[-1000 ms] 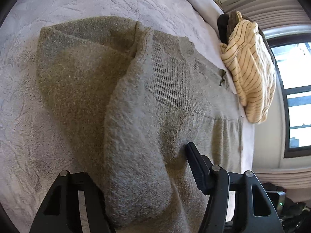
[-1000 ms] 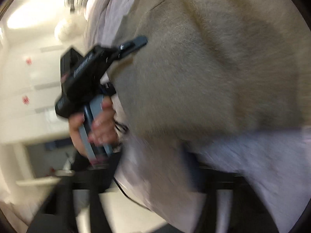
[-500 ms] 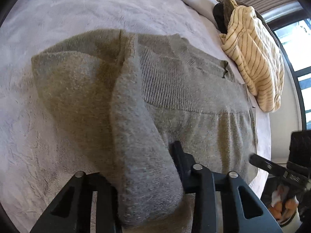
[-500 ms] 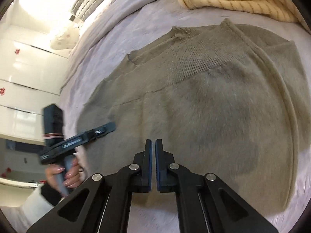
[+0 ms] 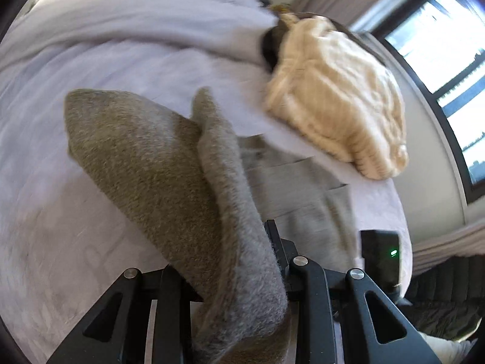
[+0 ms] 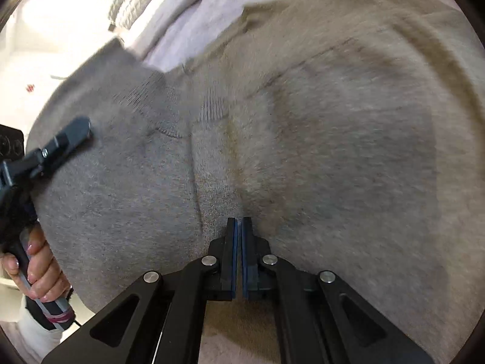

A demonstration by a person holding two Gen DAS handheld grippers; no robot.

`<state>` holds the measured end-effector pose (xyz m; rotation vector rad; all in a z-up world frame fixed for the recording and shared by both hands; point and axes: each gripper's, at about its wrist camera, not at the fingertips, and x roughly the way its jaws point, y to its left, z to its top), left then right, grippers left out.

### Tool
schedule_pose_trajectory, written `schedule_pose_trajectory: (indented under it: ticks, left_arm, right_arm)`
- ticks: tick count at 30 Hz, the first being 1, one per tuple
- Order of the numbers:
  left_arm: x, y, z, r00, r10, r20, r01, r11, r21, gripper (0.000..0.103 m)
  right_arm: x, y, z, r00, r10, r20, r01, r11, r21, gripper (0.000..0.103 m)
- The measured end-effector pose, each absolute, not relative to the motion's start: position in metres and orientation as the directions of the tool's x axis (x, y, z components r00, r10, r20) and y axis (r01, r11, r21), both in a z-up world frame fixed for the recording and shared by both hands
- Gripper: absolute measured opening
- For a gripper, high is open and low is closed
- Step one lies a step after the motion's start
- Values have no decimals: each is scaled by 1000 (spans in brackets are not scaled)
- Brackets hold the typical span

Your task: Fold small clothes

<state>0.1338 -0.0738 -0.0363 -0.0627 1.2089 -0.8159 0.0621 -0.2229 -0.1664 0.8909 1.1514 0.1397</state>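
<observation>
Left wrist view: the left gripper (image 5: 242, 276) has its jaws clamped on a thick fold of the grey-brown knitted sweater (image 5: 157, 163), which fills the space between the two fingers. From the jaws the fold rises as a ridge and runs away from the camera, while the rest of the garment lies spread on the bed (image 5: 60, 227), covered in a pale lilac textured blanket. A cream ribbed garment (image 5: 336, 106) rests in a heap farther back on the bed, just beyond the sweater's far edge and beside a dark item that is mostly hidden. A window (image 5: 448, 69) occupies the right side. The frame is motion-blurred.

Right wrist view: the right gripper (image 6: 238, 227) has its jaws drawn nearly together, with only a thin slit between the blue pads; no cloth is visible between them. Their tips lie over the flat sweater (image 6: 333, 151), whose ribbed panel lies to the upper left. At the left edge, the person's left hand (image 6: 39, 267) grips the handle of the left gripper (image 6: 65, 139), one finger of which reaches onto the sweater's raised edge.
</observation>
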Motion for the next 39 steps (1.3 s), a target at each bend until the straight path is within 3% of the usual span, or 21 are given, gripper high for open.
schedule_pose_trajectory:
  ticks: [5, 11, 12, 13, 15, 20, 27, 28, 29, 31, 33, 37, 39]
  left_arm:
    - [114, -153, -16, 105, -571, -814, 651, 658, -378, 29]
    - [76, -247, -36, 81, -492, -867, 764, 589, -263, 29]
    - [71, -257, -43, 78, -475, -877, 767, 590, -252, 33]
    - [67, -268, -52, 65, -456, -887, 770, 588, -246, 49]
    - [60, -282, -69, 12, -459, -888, 759, 583, -291, 67]
    - [37, -286, -75, -63, -485, -872, 752, 552, -362, 67]
    - [31, -252, -22, -47, -624, -780, 774, 471, -424, 69]
    - [34, -242, -17, -24, -633, -774, 768, 484, -420, 84]
    - [39, -232, -13, 18, -635, -772, 754, 515, -406, 90]
    - [52, -208, -9, 106, -630, -770, 715, 586, -381, 90]
    - [66, -186, -18, 149, -576, -803, 669, 657, -348, 90]
    - [83, -152, -55, 213, -395, -894, 572, 792, -213, 90]
    - [80, -146, -71, 214, -330, -920, 556, 815, -163, 90]
  right_arm:
    - [16, -282, -153, 557, 492, -669, 388, 558, 734, 3]
    - [-35, -336, -171, 596, 468, -653, 461, 466, 755, 6]
    - [-39, -341, -175, 596, 471, -650, 469, 453, 758, 6]
    - [-44, -344, -182, 603, 478, -639, 477, 426, 769, 6]
    - [-46, -344, -191, 619, 490, -614, 477, 387, 789, 6]
    - [-63, -355, -199, 634, 499, -591, 473, 355, 807, 6]
    - [-83, -383, -198, 677, 493, -546, 474, 276, 836, 6]
    - [-85, -385, -200, 691, 489, -532, 470, 255, 845, 11]
    - [-90, -389, -203, 705, 485, -518, 467, 232, 853, 16]
    - [-97, -405, -209, 746, 472, -471, 454, 158, 877, 42]
    - [-106, -414, -208, 783, 458, -420, 426, 97, 900, 59]
    - [-103, -429, -207, 810, 473, -348, 374, 41, 926, 67]
    - [-92, -434, -208, 783, 504, -365, 388, 64, 919, 67]
